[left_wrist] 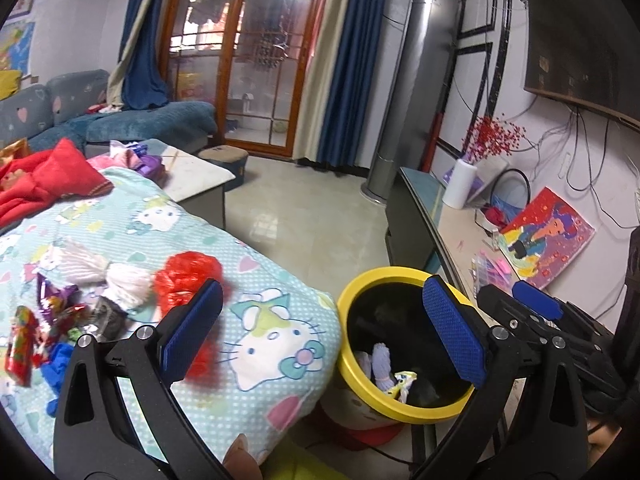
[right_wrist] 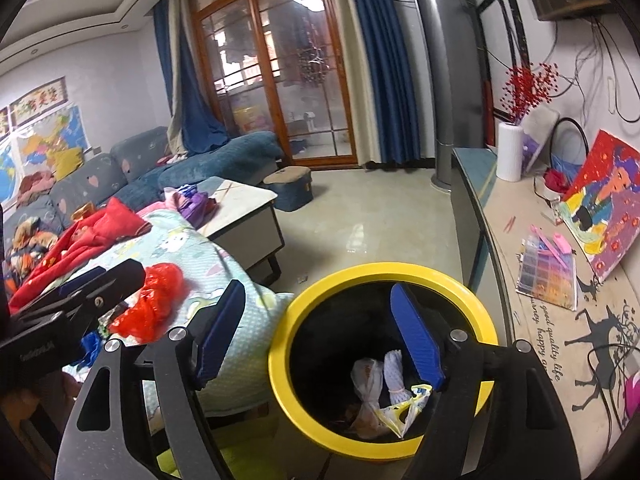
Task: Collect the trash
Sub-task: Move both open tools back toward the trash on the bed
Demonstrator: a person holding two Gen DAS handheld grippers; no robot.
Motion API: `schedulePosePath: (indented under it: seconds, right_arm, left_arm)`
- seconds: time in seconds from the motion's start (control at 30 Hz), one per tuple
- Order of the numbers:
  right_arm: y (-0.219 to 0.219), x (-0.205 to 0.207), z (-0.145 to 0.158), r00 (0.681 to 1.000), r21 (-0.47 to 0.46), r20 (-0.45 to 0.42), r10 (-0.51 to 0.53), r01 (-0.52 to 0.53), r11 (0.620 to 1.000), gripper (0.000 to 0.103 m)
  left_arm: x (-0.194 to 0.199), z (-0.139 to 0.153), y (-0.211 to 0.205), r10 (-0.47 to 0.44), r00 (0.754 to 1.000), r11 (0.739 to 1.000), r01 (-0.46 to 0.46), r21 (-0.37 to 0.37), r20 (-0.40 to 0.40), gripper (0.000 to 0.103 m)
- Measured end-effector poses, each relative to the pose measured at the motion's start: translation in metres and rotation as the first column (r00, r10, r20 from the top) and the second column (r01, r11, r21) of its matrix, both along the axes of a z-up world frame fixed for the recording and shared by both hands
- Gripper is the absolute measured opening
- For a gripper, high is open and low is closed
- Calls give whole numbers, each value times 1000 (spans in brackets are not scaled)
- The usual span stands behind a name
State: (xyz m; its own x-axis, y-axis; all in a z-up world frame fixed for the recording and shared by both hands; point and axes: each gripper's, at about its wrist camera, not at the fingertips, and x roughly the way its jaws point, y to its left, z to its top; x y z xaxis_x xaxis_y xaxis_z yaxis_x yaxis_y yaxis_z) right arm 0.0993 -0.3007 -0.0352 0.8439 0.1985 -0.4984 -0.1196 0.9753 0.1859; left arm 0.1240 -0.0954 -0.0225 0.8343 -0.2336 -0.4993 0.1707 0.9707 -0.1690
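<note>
A yellow-rimmed trash bin (left_wrist: 384,276) (right_wrist: 380,270) stands on the floor beside a Hello Kitty blanket (left_wrist: 256,320). Inside it lie a white wad (right_wrist: 394,372), a tied clear bag (right_wrist: 366,380) and a yellow-white wrapper (right_wrist: 404,410). On the blanket lie a crumpled red plastic bag (left_wrist: 188,276) (right_wrist: 156,300), white tissue wads (left_wrist: 124,280) and several shiny wrappers (left_wrist: 48,320). My left gripper (left_wrist: 324,320) is open and empty, straddling the blanket's edge and the bin. My right gripper (right_wrist: 320,332) hangs open over the bin's rim with nothing between its pads.
A low coffee table (right_wrist: 244,208) and a blue sofa (left_wrist: 152,120) lie beyond the blanket. A long TV cabinet (right_wrist: 520,240) runs along the right wall with a white vase (right_wrist: 510,152), a painting (right_wrist: 608,204) and a bead box (right_wrist: 548,272). Tiled floor (left_wrist: 312,216) stretches behind the bin.
</note>
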Motion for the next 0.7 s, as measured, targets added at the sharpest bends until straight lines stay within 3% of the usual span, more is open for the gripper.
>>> schedulePosePath:
  seconds: [0.7]
  right_arm:
    - [64,-10,13,981,-62,17,192,-191,980,75]
  left_arm:
    - [-16,3,64,208,977,977,-209,35,44,92]
